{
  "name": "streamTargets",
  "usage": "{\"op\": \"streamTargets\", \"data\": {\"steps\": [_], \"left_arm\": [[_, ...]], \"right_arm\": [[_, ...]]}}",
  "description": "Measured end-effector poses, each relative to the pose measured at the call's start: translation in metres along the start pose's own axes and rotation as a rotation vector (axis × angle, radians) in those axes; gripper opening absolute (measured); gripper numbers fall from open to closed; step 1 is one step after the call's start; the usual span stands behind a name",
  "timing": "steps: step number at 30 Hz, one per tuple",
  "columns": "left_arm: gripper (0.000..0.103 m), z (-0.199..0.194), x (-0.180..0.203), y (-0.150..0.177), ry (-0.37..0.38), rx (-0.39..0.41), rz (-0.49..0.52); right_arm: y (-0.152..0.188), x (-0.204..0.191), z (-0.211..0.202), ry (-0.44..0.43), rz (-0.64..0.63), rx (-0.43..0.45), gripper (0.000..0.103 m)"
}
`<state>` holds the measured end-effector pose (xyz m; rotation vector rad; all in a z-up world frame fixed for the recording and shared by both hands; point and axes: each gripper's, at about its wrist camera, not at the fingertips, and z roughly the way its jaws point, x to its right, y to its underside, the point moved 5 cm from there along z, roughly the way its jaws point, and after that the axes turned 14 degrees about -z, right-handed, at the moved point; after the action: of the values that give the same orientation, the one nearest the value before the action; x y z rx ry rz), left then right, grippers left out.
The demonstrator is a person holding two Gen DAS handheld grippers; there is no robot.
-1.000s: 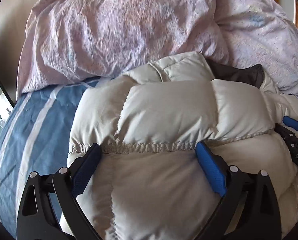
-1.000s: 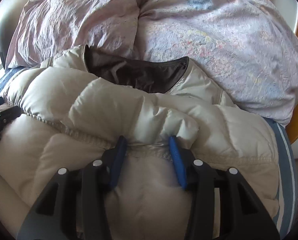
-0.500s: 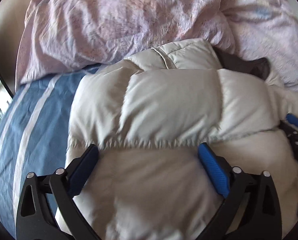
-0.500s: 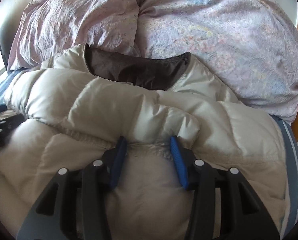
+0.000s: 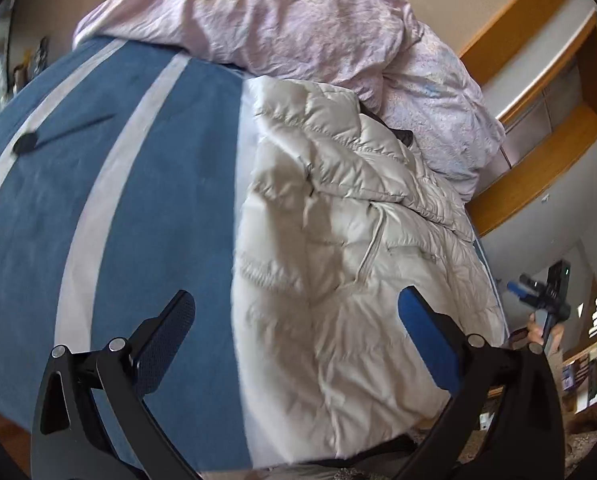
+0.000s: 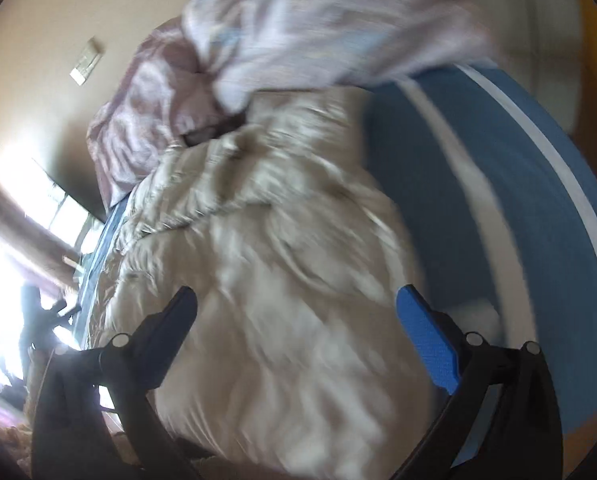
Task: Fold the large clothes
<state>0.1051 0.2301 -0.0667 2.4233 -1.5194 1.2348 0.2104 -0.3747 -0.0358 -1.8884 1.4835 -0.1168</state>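
Left gripper (image 5: 296, 312) and right gripper (image 6: 296, 306), both spread and empty, above the folded puffer jacket (image 5: 338, 248) at the bed (image 5: 130, 184) edge; its springy filling may reopen the fold.

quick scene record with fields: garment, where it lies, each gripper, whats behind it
garment: cream puffer jacket, folded into a compact bundle, dark lining showing at the collar
surface: blue bedspread with pale stripes; the jacket lies on it toward the near edge
left gripper: open, holding nothing, clear of the jacket
right gripper: open, holding nothing; this view is motion-blurred
behind jacket: crumpled lilac duvet touching the collar end
side: wooden shelf unit beyond the duvet
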Motion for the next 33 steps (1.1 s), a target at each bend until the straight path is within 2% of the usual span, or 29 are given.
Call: {"op": "streamTargets", "data": {"steps": [3, 5, 10, 15, 20, 23, 26, 29, 31, 33], "left_arm": [[0.102, -0.007, -0.009, 0.011, 0.068, -0.010, -0.052], [0.102, -0.005, -0.009, 0.019, 0.104, -0.028, -0.071], [0.095, 0.011, -0.006, 0.032, 0.092, -0.071, -0.080], [0.091, 0.026, -0.006, 0.043, 0.095, -0.116, -0.109], [0.089, 0.032, -0.007, 0.048, 0.118, -0.130, -0.138], [0.087, 0.035, -0.009, 0.050, 0.147, -0.127, -0.159], [0.083, 0.033, -0.011, 0.054, 0.173, -0.115, -0.180], [0.076, 0.030, -0.013, 0.059, 0.169, -0.127, -0.183], [0.064, 0.027, -0.017, 0.060, 0.130, -0.133, -0.193], [0.060, 0.022, -0.025, 0.059, 0.103, -0.131, -0.218]], "right_arm": [[0.038, 0.029, -0.013, -0.057, 0.135, -0.005, 0.100], [0.054, 0.039, -0.012, -0.069, 0.179, -0.012, 0.099], [0.074, 0.050, 0.002, -0.088, 0.218, -0.056, 0.092], [0.079, 0.055, 0.017, -0.126, 0.246, -0.087, 0.082], [0.077, 0.054, 0.020, -0.170, 0.226, -0.086, 0.079], [0.075, 0.052, 0.026, -0.230, 0.237, -0.095, 0.073], [0.077, 0.047, 0.026, -0.250, 0.210, -0.098, 0.067], [0.084, 0.041, 0.023, -0.276, 0.182, -0.110, 0.065], [0.089, 0.038, 0.019, -0.275, 0.157, -0.128, 0.064], [0.092, 0.033, 0.017, -0.278, 0.139, -0.144, 0.064]]}}
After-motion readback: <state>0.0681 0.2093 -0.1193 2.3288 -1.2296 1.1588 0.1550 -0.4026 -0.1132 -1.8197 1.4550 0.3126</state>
